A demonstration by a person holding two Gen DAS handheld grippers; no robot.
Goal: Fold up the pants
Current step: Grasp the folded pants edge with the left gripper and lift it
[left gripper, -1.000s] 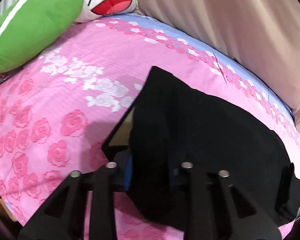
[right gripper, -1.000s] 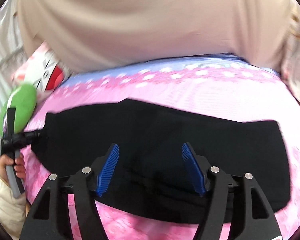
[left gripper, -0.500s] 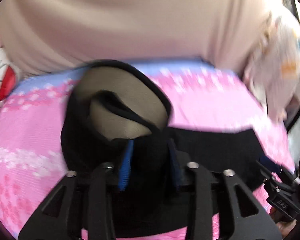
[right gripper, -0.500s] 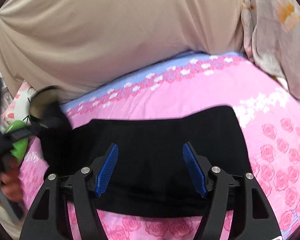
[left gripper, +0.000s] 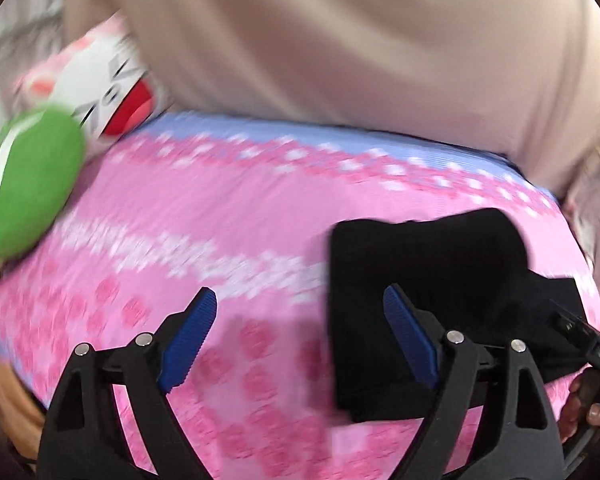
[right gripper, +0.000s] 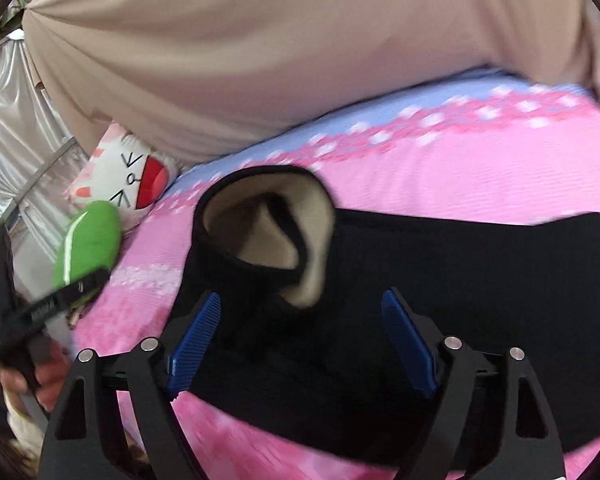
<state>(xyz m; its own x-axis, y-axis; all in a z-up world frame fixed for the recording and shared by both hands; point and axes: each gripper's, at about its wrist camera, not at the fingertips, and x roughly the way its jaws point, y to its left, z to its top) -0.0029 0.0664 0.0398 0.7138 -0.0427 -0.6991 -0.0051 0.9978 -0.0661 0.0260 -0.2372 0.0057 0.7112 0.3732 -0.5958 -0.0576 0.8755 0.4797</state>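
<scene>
- The left hand-held gripper [left gripper: 296,336] has just been opening; it is released, with nothing between its blue pads.
- The right hand-held gripper [right gripper: 300,340] has also been opening and hangs empty over the black pants [right gripper: 440,300].
- The pants lie on the pink floral bed [right gripper: 480,176], left end flipped over, pale lining showing.
- Best flatten that raised end before creasing.
- A green cushion [left gripper: 24,180] and a cartoon pillow [right gripper: 128,168] sit far left; a beige curtain [right gripper: 260,60] hangs behind.

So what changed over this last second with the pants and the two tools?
The left tool, clamped on the black pants a second ago, carried that end over the rest, then its jaws have just been opening and let go; it now sits over bare pink sheet. The right tool has just been opening too, nothing gripped. The green cushion and cartoon pillow stayed put.
</scene>
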